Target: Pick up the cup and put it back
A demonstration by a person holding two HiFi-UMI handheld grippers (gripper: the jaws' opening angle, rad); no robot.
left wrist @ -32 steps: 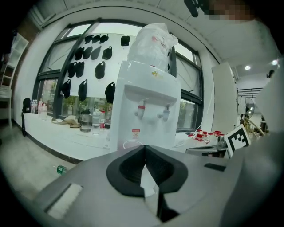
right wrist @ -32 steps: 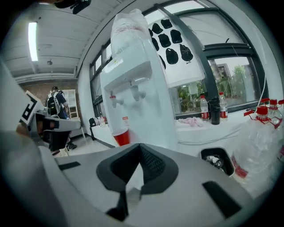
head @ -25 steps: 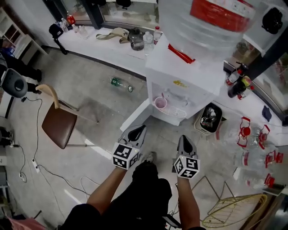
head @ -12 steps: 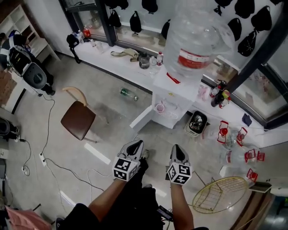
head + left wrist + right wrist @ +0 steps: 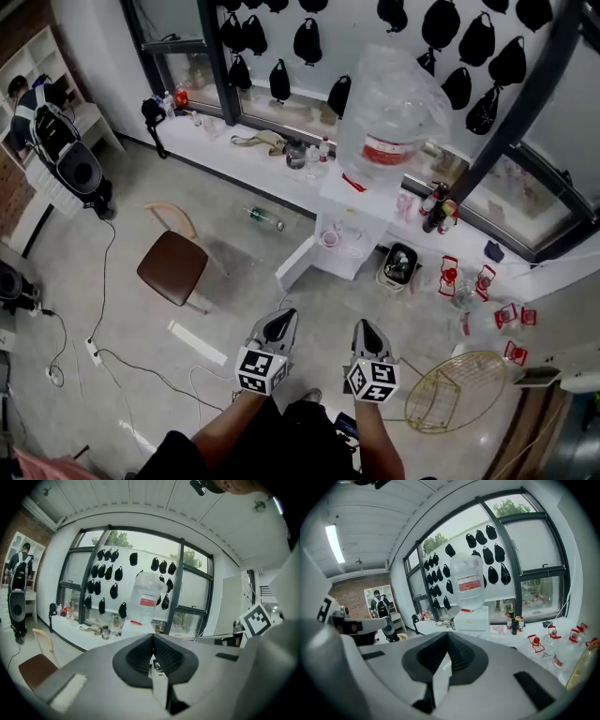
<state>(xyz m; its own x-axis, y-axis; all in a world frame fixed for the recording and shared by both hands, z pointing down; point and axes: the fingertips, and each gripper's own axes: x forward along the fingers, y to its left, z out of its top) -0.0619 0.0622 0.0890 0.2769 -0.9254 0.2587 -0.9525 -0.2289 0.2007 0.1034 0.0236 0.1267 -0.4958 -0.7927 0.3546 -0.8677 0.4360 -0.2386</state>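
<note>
A workroom or test space, not a home: bare concrete floor [image 5: 234,244], a long white counter [image 5: 234,155] under tall dark-framed windows [image 5: 192,70] on the far side, hung with rows of black bags [image 5: 307,42], a water dispenser [image 5: 352,230] with its big bottle [image 5: 392,117], one chair [image 5: 172,267] at left, and a power strip [image 5: 93,352] with loose cables nearer

The floor [image 5: 319,302] between the left gripper [image 5: 277,328], the right gripper [image 5: 367,334] and the water dispenser [image 5: 354,211] is bare, so the way straight ahead is free. A white panel [image 5: 294,263] stands out from the dispenser's lower left corner, and a black bin [image 5: 397,266] stands just beside its right side; both narrow the approach. The large bottle [image 5: 394,112] hangs over the recess where the pink cup [image 5: 330,238] stands. A brown chair [image 5: 173,267] is well apart on the left. A gold wire frame [image 5: 448,394] is near on the right.
</note>
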